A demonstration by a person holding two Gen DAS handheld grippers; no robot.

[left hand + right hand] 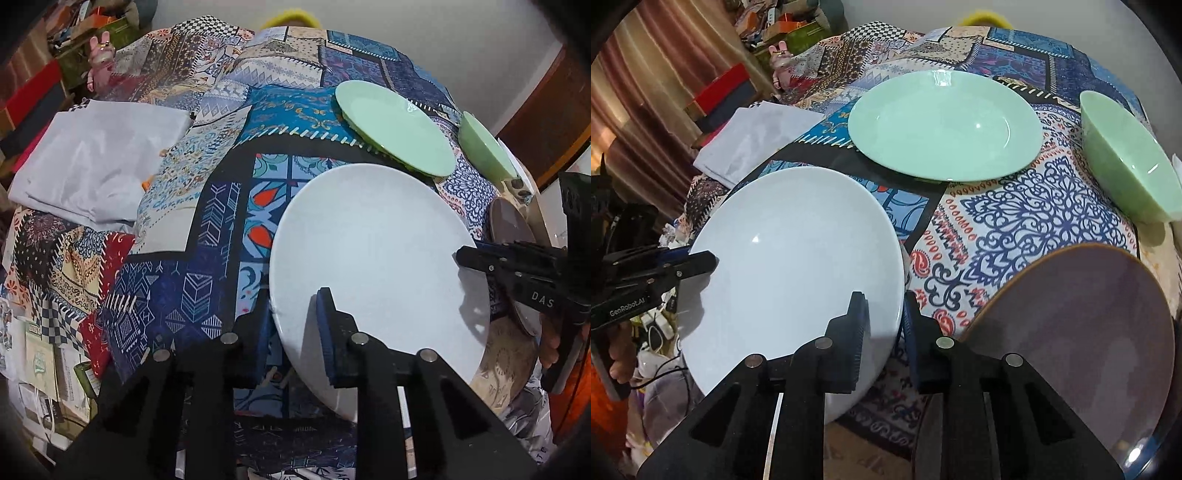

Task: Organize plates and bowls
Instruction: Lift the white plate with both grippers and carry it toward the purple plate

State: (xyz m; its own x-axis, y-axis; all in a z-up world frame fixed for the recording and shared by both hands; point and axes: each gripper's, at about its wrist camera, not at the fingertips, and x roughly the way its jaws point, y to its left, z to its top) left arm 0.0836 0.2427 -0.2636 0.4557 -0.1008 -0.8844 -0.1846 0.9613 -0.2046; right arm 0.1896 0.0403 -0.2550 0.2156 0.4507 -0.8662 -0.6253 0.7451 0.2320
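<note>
Lifting: both tongs clamp the white plate [369, 266] by opposite rims, so the step in hand looks like carrying it toward a stack.
Left tongs [291, 332]: clenched on the plate's near-left rim, one pad above and one below, low centre of the left wrist view.
Right tongs [882, 332]: clenched on the plate's right rim, low centre of the right wrist view; they also show at the right edge of the left view.
White plate: centre-right of the left view, tilted, its near edge seemingly raised off the patterned cloth [207, 229] that covers the counter.
Green plate [945, 125]: flat on the cloth, upper centre of the right view, close behind the white one.
Green bowl [1130, 158]: upper right, apart from the plates.
Mauve plate [1086, 332]: lower right, just beside the right tongs.
Grey cloth [96, 162]: folded, upper left of the left view, well clear.
Doing it well: I judge both hands should rise together and level, keeping the plate's tilt steady.
Risk: glazed rims are slick; uneven pull could let it slip, or it could clip the mauve plate.
</note>
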